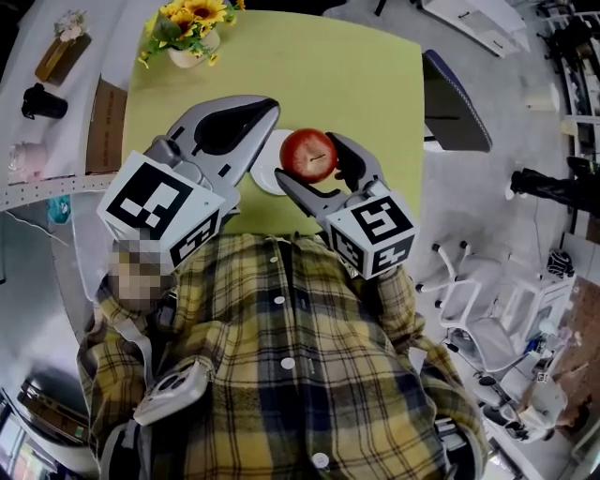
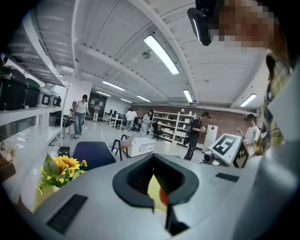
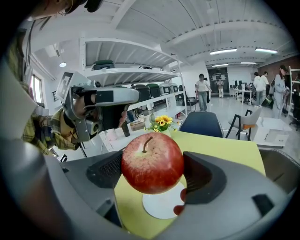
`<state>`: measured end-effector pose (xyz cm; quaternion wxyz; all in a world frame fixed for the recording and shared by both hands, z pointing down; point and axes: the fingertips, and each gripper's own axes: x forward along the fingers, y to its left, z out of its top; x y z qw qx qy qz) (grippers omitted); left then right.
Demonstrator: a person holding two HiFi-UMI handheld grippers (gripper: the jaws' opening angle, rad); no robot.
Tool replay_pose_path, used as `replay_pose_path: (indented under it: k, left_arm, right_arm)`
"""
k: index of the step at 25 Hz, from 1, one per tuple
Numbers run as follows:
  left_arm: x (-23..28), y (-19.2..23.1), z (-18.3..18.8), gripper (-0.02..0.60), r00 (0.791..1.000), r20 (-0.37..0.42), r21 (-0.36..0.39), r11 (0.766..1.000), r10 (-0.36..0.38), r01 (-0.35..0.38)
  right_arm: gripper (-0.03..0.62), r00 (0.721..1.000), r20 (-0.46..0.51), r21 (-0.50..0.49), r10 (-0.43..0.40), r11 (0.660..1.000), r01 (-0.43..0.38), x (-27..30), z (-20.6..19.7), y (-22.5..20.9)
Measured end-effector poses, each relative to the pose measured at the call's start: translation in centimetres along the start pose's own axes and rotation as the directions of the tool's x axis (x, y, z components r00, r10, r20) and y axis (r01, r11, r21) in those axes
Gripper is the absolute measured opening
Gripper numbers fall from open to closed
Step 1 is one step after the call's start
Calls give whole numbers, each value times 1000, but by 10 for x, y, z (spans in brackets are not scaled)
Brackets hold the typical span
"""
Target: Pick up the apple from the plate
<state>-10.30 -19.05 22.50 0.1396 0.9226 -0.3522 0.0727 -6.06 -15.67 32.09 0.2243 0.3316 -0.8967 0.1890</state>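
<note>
The round red apple point(image 1: 307, 155) point(image 3: 152, 162) is sitting between the dark inner pads of the right gripper point(image 1: 317, 161) point(image 3: 154, 173), which is clamping it from both sides about halfway up. The fruit is hanging over the small white round plate point(image 1: 265, 175) point(image 3: 161, 206) on the yellow-green table point(image 1: 281, 66) point(image 3: 225, 147), and in the right gripper view it is appearing raised off the plate rather than resting on it.

The apple is nearly as wide as it is tall. Its stem-to-base axis is standing roughly upright, crosswise to the line of the grip, with the brown stem pointing up and leaning a little to one side.

The left gripper point(image 1: 262, 112) point(image 2: 154, 180) is hovering just beside the apple with its jaws drawn together and nothing between them.

In the head view the apple and the right gripper are covering much of the plate. The apple's underside is facing away from every camera. In the left gripper view only a red sliver of the apple is showing through the hollow between the pads. The sunflowers in a white pot point(image 1: 192, 28) point(image 3: 161, 123) point(image 2: 63, 168) are standing at the table's far end.
</note>
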Motion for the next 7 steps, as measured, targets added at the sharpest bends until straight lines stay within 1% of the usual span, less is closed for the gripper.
replay_pose_path:
  k: [4, 7]
  left_arm:
    - [-1, 7, 1, 6, 1000, -23, 47, 999, -13, 14]
    - [-1, 12, -3, 6, 999, -34, 62, 998, -17, 19]
  right_arm:
    - [380, 1000, 3, -3, -10, 1000, 10, 4, 0, -2]
    - [380, 1000, 7, -5, -20, 1000, 20, 8, 0, -4]
